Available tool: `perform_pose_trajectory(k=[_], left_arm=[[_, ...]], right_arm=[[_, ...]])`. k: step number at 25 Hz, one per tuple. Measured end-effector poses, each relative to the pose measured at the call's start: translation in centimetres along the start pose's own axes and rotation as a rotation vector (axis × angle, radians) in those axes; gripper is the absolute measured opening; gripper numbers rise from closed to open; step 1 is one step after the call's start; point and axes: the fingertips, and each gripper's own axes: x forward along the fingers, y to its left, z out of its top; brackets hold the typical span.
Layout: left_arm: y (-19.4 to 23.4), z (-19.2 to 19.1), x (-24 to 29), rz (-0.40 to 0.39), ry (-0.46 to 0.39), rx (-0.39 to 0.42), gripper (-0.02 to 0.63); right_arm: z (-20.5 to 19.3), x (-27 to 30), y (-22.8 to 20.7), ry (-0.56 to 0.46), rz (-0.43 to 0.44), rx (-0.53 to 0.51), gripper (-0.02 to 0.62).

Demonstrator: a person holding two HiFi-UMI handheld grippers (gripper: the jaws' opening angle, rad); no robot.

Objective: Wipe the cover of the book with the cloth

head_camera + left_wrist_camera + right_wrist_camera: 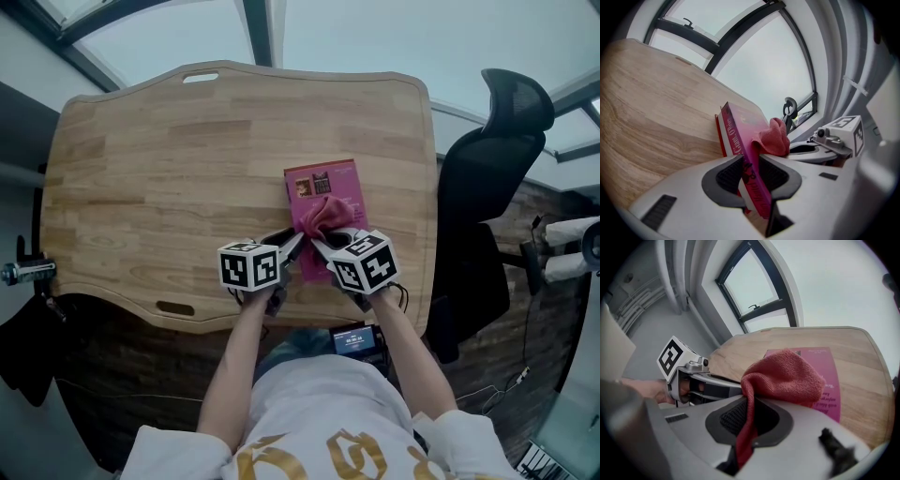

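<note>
A pink book (330, 192) lies on the wooden table (169, 169) near its front right. My left gripper (293, 246) is shut on the book's near left corner, and in the left gripper view the book (740, 136) stands on edge between the jaws. My right gripper (322, 244) is shut on a red cloth (324, 217), which is bunched up and resting on the book's cover. In the right gripper view the cloth (787, 376) bulges over the pink cover (825, 380), and the left gripper (724, 387) sits close at the left.
A black office chair (487, 178) stands right of the table. A phone-like device (354, 340) hangs at the person's waist below the table edge. Windows lie beyond the table's far edge. A metal clamp fixture (23, 272) sits at the left.
</note>
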Motion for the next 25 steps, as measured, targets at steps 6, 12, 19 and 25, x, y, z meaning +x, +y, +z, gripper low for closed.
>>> perform_pose_trajectory(k=[6,12,19,25], left_arm=[[-0.01,-0.04,-0.01,-0.003,-0.004,-0.002,0.115],[-0.06,0.01,0.03,-0.008,-0.012,0.000,0.115],[-0.05,-0.03,0.05,-0.013,-0.008,0.004,0.115],[-0.06,-0.02,0.05,-0.019,-0.010,0.008,0.115]], right_arm=[[-0.34,-0.09,0.16,-0.002,-0.004,0.010,0.040],[-0.26,0.07,0.02,0.009,-0.011,0.003,0.040],[-0.18,0.21,-0.06,0.023,-0.007,0.005,0.040],[0.31,0.52,-0.25,0.028,-0.003,-0.002,0.040]])
